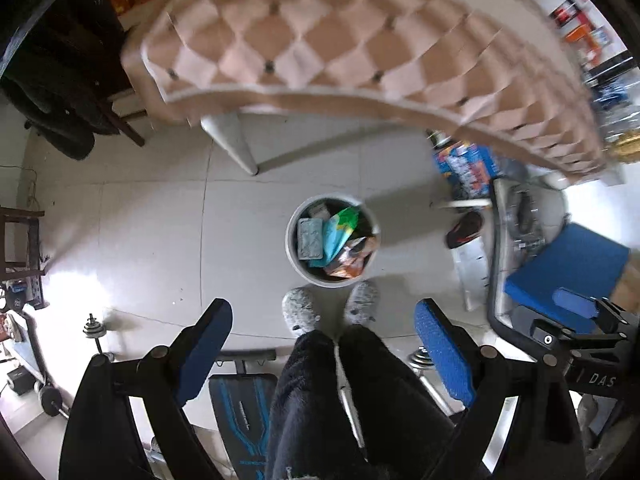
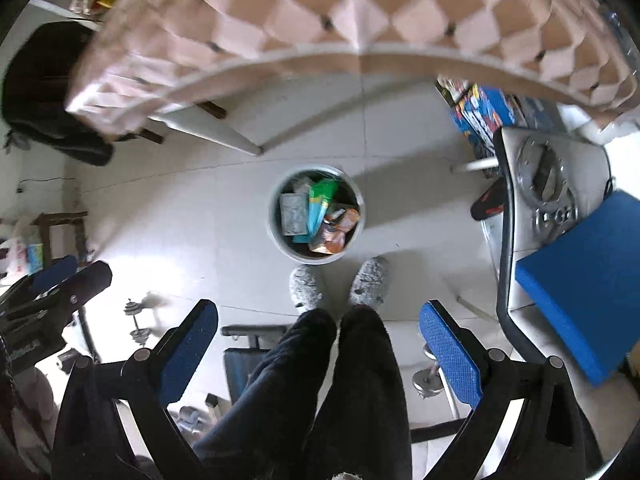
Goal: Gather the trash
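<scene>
A round white trash bin (image 1: 292,254) stands on the tiled floor below both grippers; it also shows in the right wrist view (image 2: 276,236). It holds several wrappers: a grey blister pack (image 1: 310,240), a green and blue packet (image 1: 340,228) and an orange packet (image 1: 352,258). My left gripper (image 1: 324,344) is open and empty, high above the bin. My right gripper (image 2: 320,340) is open and empty too, and it also shows at the right edge of the left wrist view (image 1: 576,312).
A table with a pink and tan diamond-pattern cloth (image 1: 320,40) is just beyond the bin. The person's legs and grey slippers (image 1: 300,308) stand next to the bin. A chair with a blue cushion (image 2: 580,280) is right. Dumbbells (image 1: 96,332) and a weight bench (image 1: 240,408) lie on the floor.
</scene>
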### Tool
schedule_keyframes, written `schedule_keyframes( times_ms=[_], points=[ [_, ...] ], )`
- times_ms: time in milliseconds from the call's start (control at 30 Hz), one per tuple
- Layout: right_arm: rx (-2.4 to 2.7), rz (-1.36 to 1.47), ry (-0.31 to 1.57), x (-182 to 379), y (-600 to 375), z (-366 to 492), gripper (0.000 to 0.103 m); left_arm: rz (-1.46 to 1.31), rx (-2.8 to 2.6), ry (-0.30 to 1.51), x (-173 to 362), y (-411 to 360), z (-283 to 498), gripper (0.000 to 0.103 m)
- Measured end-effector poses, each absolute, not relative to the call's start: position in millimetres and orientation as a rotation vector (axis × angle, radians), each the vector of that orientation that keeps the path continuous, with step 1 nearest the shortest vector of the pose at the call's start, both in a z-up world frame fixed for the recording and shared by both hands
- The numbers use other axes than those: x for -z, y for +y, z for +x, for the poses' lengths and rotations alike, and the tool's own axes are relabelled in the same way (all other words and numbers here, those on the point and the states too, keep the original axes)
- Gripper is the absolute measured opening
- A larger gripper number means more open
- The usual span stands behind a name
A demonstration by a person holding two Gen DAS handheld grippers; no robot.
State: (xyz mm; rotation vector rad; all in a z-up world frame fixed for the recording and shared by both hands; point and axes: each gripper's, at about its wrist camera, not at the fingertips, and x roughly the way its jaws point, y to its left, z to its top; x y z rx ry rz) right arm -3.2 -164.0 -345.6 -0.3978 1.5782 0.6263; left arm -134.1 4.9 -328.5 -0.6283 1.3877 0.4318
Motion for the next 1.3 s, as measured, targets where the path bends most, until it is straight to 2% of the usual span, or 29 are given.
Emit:
schedule_keyframes(
  times_ms=[300,600,800,1233,1267,1300],
  points=[
    [-0.755,-0.321,1.523,209,-179,-17,0.102,-0.692,-0.349,1.277,227,-12,-147,0.093],
    [-0.849,-0.255,1.469,130,-199,-38,0.102,-0.767,-0.281,1.148,152,-23,-165,0.093],
    [-0.881,-0.233,1.461,110,-209,-51,0.102,-0.758,-0.268,1.117,129,-28,-175,0.093],
    [-0.893,-0.213,1.453,95,-215,-59,0.102,-0.703,-0.248,1.100,116,-35,-183,0.094],
    [-0.895,-0.212,1.454,93,-215,-60,0.102,-0.700,-0.244,1.099,115,-36,-183,0.094],
    [-0.896,-0.210,1.454,92,-215,-60,0.102,-0.698,-0.241,1.097,114,-37,-183,0.101]
  ],
)
